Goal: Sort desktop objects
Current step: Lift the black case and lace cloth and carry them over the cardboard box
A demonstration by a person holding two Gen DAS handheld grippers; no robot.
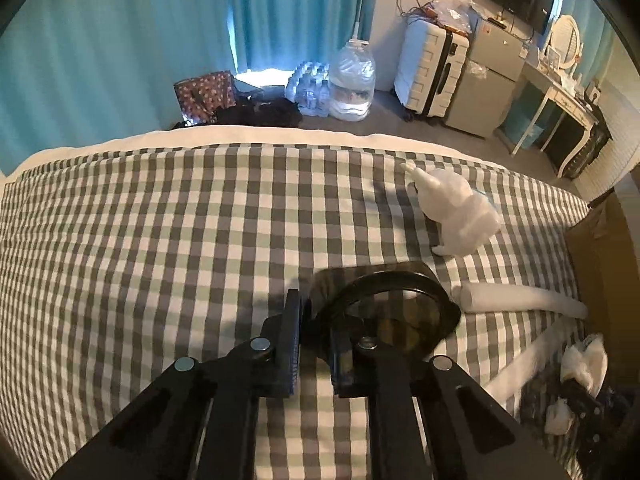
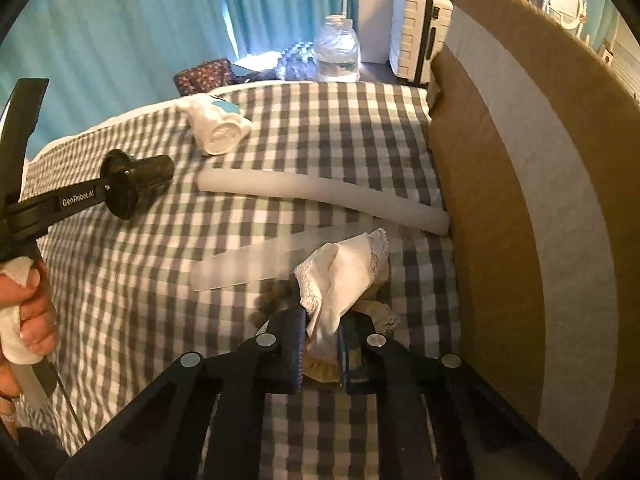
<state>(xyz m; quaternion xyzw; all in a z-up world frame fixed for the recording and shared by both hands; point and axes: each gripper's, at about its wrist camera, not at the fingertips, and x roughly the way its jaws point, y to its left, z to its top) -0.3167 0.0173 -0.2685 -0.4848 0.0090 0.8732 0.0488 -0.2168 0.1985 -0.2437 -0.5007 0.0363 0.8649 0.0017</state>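
Observation:
My left gripper [image 1: 316,332] is shut on the rim of a black round object [image 1: 396,300] with a dark lens-like face, low over the checked bed sheet [image 1: 160,240]. The right wrist view shows that same gripper [image 2: 102,190] from the side, with the object's disc and its stubby black cylinder [image 2: 138,184] sticking out. My right gripper [image 2: 322,332] is shut on a white lace-edged cloth [image 2: 344,276]. The cloth bunches up between the jaws, and something tan and frilled lies partly hidden under it.
On the sheet lie a white plastic-wrapped bundle [image 1: 456,212] [image 2: 218,128], a long white foam rod [image 1: 520,300] [image 2: 320,200] and a translucent flat strip [image 2: 248,268]. A tall cardboard wall [image 2: 520,200] stands close on the right. A person's hand [image 2: 32,312] grips the left handle.

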